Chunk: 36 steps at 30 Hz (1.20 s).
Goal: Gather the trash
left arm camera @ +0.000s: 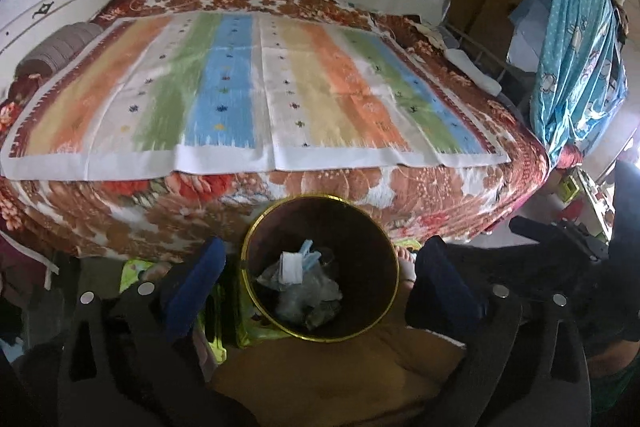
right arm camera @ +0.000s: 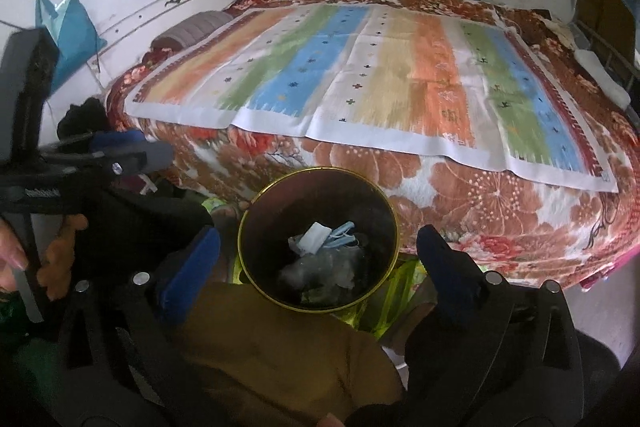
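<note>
Two grippers: my left gripper [left arm camera: 320,287] and my right gripper [right arm camera: 318,267] both stand spread wide with nothing between the pads; I hold them above the bin.
Bin [left arm camera: 256,291]: round and dark with a gold rim, on the floor just in front of the bed [left arm camera: 460,203].
Trash [left arm camera: 298,285]: crumpled plastic and a face mask [right arm camera: 324,237] at the bottom of the bin.
Handling: I judge it light, soft and yielding; pinch a bunched fold or a mask strap.
Bed top: striped sheet [left arm camera: 256,91] spread flat; I see no trash on it.
</note>
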Each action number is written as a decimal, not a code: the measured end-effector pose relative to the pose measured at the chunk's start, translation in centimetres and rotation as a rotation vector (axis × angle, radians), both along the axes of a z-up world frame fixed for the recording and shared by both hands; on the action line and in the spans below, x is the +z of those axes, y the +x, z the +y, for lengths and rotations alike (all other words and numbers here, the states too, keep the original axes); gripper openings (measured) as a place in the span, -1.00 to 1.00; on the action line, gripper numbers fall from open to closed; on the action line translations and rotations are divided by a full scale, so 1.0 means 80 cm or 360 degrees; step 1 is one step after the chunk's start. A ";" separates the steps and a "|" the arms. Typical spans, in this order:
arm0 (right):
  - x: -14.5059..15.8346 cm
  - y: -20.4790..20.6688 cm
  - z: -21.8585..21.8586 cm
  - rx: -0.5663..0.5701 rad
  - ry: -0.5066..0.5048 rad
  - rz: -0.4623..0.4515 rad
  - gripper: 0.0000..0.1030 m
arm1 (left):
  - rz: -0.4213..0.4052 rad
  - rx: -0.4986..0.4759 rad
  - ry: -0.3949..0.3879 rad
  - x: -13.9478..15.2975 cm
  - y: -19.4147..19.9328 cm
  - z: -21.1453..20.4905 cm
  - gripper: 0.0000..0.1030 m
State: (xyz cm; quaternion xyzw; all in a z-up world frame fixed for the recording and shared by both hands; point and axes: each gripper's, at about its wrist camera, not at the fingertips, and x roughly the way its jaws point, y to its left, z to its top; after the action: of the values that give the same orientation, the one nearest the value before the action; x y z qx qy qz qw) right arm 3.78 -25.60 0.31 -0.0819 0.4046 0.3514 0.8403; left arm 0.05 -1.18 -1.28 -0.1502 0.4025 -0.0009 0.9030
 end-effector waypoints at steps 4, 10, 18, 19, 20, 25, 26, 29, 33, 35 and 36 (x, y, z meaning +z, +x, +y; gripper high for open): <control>0.002 -0.002 -0.004 0.0013 0.0054 0.0004 0.83 | 0.0013 -0.0025 0.0074 -0.008 0.004 -0.010 0.89; 0.000 -0.003 0.001 0.0043 0.0059 0.0014 0.83 | 0.0055 -0.0022 0.0082 -0.014 0.007 -0.007 0.89; -0.002 -0.003 0.001 0.0069 0.0075 0.0040 0.83 | 0.0086 0.0003 0.0066 -0.015 0.006 -0.009 0.89; -0.002 -0.003 0.002 0.0074 0.0080 0.0044 0.83 | 0.0090 0.0005 0.0057 -0.015 0.006 -0.008 0.89; -0.003 -0.004 0.002 0.0076 0.0083 0.0046 0.83 | 0.0093 0.0006 0.0053 -0.015 0.006 -0.008 0.89; -0.004 -0.003 0.003 0.0078 0.0077 0.0053 0.83 | 0.0091 0.0005 0.0049 -0.016 0.006 -0.008 0.89; -0.004 -0.003 0.003 0.0081 0.0080 0.0055 0.83 | 0.0091 0.0006 0.0046 -0.017 0.006 -0.008 0.89; -0.005 -0.003 0.003 0.0084 0.0087 0.0064 0.83 | 0.0091 0.0005 0.0046 -0.017 0.006 -0.009 0.89; -0.006 -0.002 0.003 0.0088 0.0093 0.0071 0.83 | 0.0094 0.0000 0.0036 -0.017 0.007 -0.010 0.89; -0.007 -0.003 0.004 0.0090 0.0094 0.0073 0.83 | 0.0095 0.0000 0.0037 -0.017 0.007 -0.011 0.89; -0.007 -0.003 0.004 0.0090 0.0094 0.0074 0.83 | 0.0098 0.0001 0.0036 -0.017 0.007 -0.011 0.89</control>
State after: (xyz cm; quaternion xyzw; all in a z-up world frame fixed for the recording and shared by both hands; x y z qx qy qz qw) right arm 3.56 -25.28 -0.22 -0.0604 0.4110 0.3886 0.8224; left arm 0.57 -2.06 -2.68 -0.1399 0.4299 0.0084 0.8919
